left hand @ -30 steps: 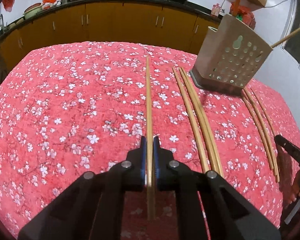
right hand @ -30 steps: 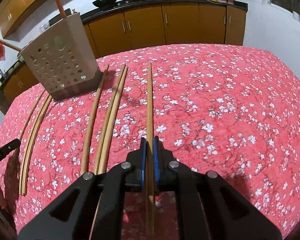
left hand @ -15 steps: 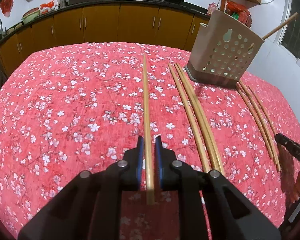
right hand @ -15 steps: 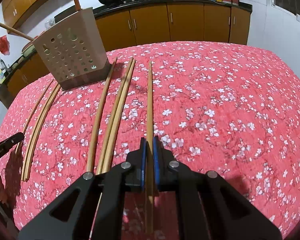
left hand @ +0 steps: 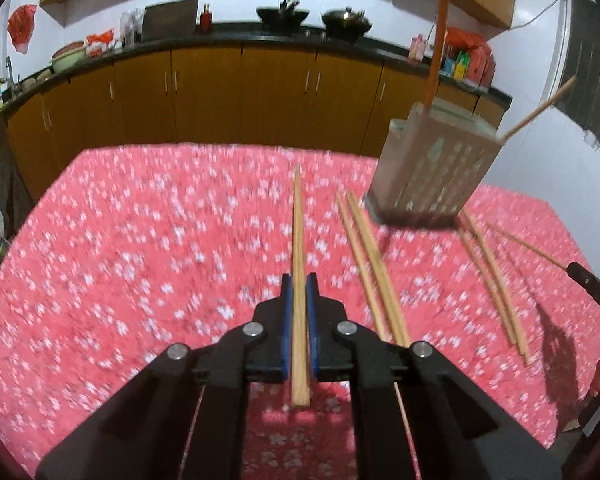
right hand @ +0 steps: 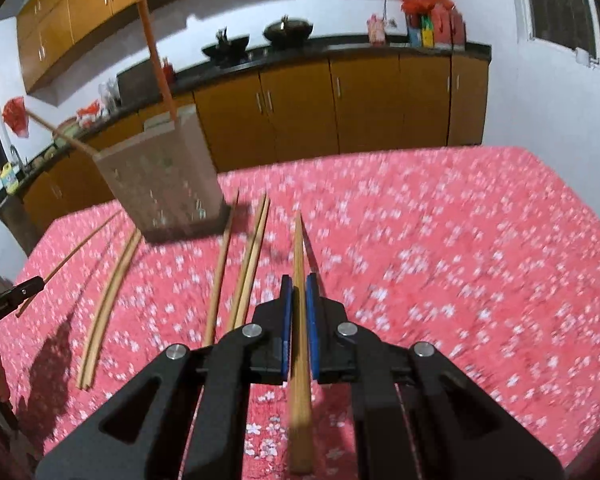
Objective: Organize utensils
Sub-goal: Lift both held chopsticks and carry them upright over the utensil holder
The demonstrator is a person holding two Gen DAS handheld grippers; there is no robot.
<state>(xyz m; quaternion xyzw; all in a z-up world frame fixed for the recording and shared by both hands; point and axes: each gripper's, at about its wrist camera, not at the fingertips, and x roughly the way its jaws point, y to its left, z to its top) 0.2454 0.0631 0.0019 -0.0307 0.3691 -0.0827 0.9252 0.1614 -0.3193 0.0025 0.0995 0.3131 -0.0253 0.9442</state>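
In the left wrist view my left gripper (left hand: 299,280) pinches a wooden chopstick (left hand: 298,220) between its blue pads, the jaws still closing tight on it; the stick is lifted off the cloth. My right gripper (right hand: 299,280) is shut on another chopstick (right hand: 299,240), also raised. Each gripper shows at the other view's edge: right gripper (left hand: 592,292), left gripper (right hand: 12,300). A grey perforated utensil holder (left hand: 432,172) (right hand: 160,184) stands at the back with an orange stick and a wooden stick in it.
Loose chopsticks lie on the red floral tablecloth (left hand: 140,260): a pair (left hand: 372,264) beside my left stick, another pair (left hand: 492,280) past the holder, seen also as a pair (right hand: 108,296) in the right wrist view. Brown kitchen cabinets (left hand: 220,96) stand behind the table.
Both grippers have risen and tipped up, carrying their chopsticks off the cloth. The left pads have drawn in tighter on their stick. The loose chopsticks and holder have stayed put.
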